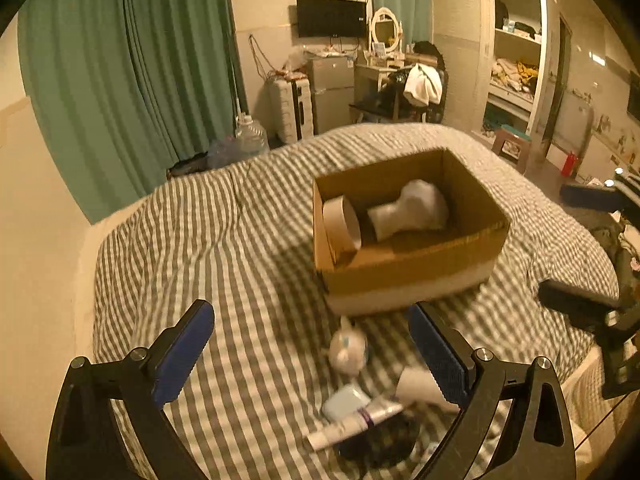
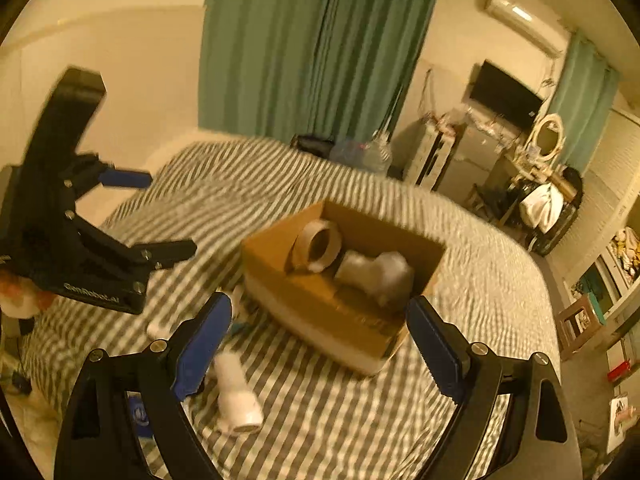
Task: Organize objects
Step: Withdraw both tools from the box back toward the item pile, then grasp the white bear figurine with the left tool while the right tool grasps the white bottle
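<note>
An open cardboard box (image 1: pixel 412 268) stands on the striped bed (image 1: pixel 248 248). Inside it are a tape roll (image 1: pixel 342 224) and a white hair-dryer-like object (image 1: pixel 412 210). The box (image 2: pixel 320 300) also shows in the right wrist view, with the tape roll (image 2: pixel 318 244) and white object (image 2: pixel 380 272). My left gripper (image 1: pixel 312 344) is open and empty above a small pile: a round white pouch (image 1: pixel 348 348), a white case (image 1: pixel 344 400), a tube (image 1: pixel 356 424) and a dark item (image 1: pixel 380 440). My right gripper (image 2: pixel 320 340) is open and empty; a white bottle (image 2: pixel 236 396) lies below it.
The right gripper (image 1: pixel 592 248) shows at the right edge of the left wrist view; the left gripper (image 2: pixel 132 216) shows at the left of the right wrist view. Green curtains (image 1: pixel 132 72), a wall, a fridge (image 1: pixel 332 92), a desk and a wardrobe (image 1: pixel 512 52) surround the bed.
</note>
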